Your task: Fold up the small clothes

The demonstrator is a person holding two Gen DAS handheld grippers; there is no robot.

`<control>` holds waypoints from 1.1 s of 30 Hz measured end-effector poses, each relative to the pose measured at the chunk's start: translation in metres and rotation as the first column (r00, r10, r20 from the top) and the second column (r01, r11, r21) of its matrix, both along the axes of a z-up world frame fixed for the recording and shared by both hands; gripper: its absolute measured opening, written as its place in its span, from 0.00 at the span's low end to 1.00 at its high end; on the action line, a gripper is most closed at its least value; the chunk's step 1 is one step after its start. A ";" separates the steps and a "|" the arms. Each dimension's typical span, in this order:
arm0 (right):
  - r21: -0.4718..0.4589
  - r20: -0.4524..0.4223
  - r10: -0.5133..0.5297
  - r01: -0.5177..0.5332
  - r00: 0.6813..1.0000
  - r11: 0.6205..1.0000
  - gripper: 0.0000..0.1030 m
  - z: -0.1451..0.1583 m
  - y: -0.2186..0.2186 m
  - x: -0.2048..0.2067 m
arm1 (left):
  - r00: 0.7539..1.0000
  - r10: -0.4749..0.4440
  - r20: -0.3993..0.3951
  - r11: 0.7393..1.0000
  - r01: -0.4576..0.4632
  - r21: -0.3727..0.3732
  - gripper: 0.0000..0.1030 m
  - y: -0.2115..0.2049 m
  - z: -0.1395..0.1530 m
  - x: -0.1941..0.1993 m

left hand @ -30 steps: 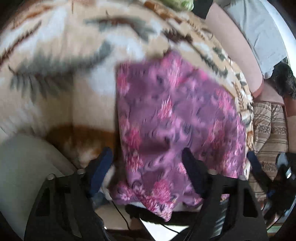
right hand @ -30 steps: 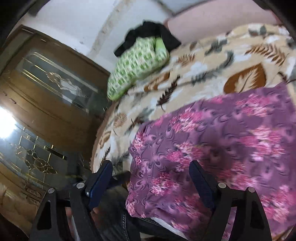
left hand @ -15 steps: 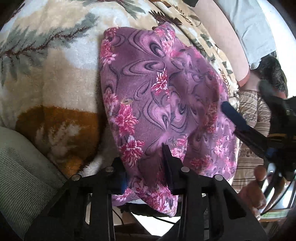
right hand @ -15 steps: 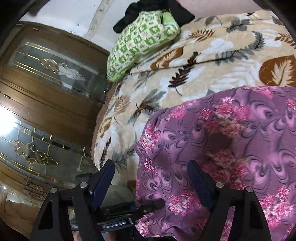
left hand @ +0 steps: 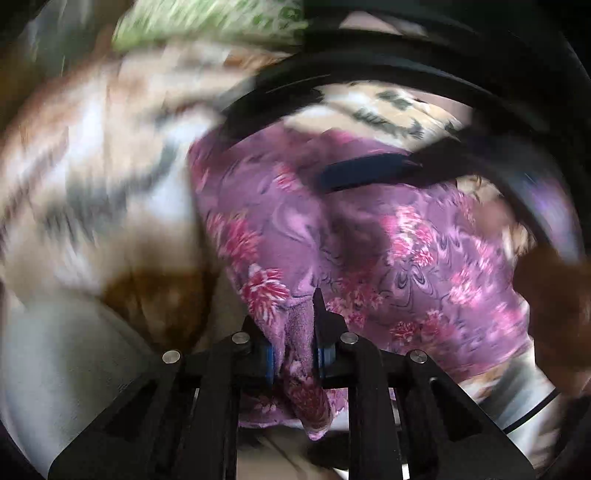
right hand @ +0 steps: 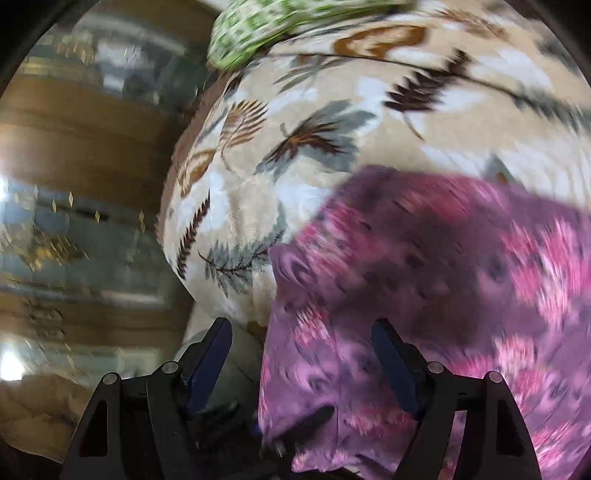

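A purple cloth with pink flowers lies on a cream blanket with a leaf print. My left gripper is at the cloth's near edge, its jaws closing, and a bunched fold of the cloth is pinched between its blue pads. In the right wrist view the same cloth fills the lower right. My right gripper stands open over the cloth's left edge, with cloth between its fingers but no pad pressing on it. One blue finger of the right gripper crosses above the cloth in the left wrist view.
A green patterned bundle lies at the far end of the blanket. A wooden cabinet with glass panels stands left of the bed. A pale grey cushion sits at the near left. A blurred hand is at the right.
My left gripper has closed from wide open onto the cloth's near edge and rolled with it. My right gripper has swung across to the cloth's left edge, still open.
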State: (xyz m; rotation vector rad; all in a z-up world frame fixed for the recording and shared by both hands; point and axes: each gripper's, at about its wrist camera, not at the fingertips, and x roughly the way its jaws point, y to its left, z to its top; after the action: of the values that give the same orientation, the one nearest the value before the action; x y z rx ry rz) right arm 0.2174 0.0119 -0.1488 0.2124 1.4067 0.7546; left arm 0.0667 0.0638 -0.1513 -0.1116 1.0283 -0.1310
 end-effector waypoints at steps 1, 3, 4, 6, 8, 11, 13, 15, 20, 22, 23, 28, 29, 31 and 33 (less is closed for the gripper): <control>-0.033 0.000 0.018 -0.018 1.000 0.999 0.75 -0.002 0.007 0.002 | 0.999 -0.031 0.032 0.998 0.030 0.051 0.14 -0.011 0.003 -0.003; -0.102 0.009 0.077 -0.075 0.997 0.992 0.75 -0.007 0.018 0.004 | 0.995 -0.076 0.065 0.990 0.067 0.124 0.14 -0.028 0.004 -0.008; -0.131 0.002 0.102 -0.101 0.995 0.986 0.75 -0.012 0.022 0.005 | 0.993 -0.087 0.076 0.985 0.074 0.153 0.14 -0.034 0.003 -0.010; -0.185 0.003 0.136 -0.133 0.991 0.974 0.71 -0.024 0.028 0.006 | 0.991 -0.104 0.082 0.980 0.088 0.179 0.14 -0.039 0.002 -0.010; -0.279 0.031 0.185 -0.170 0.982 0.945 0.54 -0.038 0.036 0.005 | 0.991 -0.103 0.082 0.980 0.087 0.181 0.14 -0.037 0.000 -0.008; -0.307 0.049 0.175 -0.152 0.983 0.940 0.30 -0.050 0.023 0.003 | 0.994 -0.095 0.050 0.984 0.086 0.156 0.13 -0.031 -0.007 -0.005; -0.282 0.046 0.143 -0.125 0.989 0.951 0.20 -0.049 0.008 0.000 | 0.991 -0.120 0.062 0.983 0.110 0.149 0.13 -0.030 -0.004 -0.008; -0.242 0.083 0.110 -0.087 0.990 0.966 0.18 -0.038 -0.006 -0.005 | 0.981 -0.165 0.107 0.975 0.146 0.167 0.13 -0.041 0.004 -0.017; -0.001 0.161 -0.072 0.073 0.984 0.997 0.17 0.005 -0.080 -0.029 | 0.952 -0.239 0.192 0.960 0.202 0.192 0.13 -0.063 0.030 -0.041; 0.133 0.170 -0.169 0.147 0.971 0.980 0.17 0.015 -0.121 -0.045 | 0.937 -0.285 0.200 0.949 0.247 0.196 0.13 -0.080 0.043 -0.048; 0.180 0.165 -0.212 0.182 0.963 0.967 0.17 0.019 -0.136 -0.051 | 0.930 -0.307 0.204 0.942 0.266 0.204 0.13 -0.090 0.048 -0.051; 0.445 0.118 -0.432 0.341 0.894 0.828 0.17 0.019 -0.235 -0.091 | 0.869 -0.448 0.209 0.883 0.394 0.255 0.13 -0.152 0.072 -0.062; 0.470 0.121 -0.460 0.358 0.880 0.807 0.17 0.019 -0.250 -0.098 | 0.857 -0.474 0.205 0.870 0.419 0.259 0.13 -0.166 0.074 -0.064; 0.515 0.121 -0.524 0.398 0.843 0.759 0.17 0.015 -0.289 -0.111 | 0.823 -0.533 0.194 0.833 0.472 0.289 0.13 -0.196 0.075 -0.064; 0.538 0.104 -0.562 0.429 0.820 0.726 0.17 0.007 -0.313 -0.118 | 0.791 -0.582 0.188 0.799 0.514 0.313 0.13 -0.219 0.069 -0.064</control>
State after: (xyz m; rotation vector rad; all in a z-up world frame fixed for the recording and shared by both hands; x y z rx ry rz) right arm 0.0996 -0.3009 -0.1422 0.8385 0.8120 0.6393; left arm 0.0031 -0.1552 -0.0825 0.4377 0.7614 -0.5410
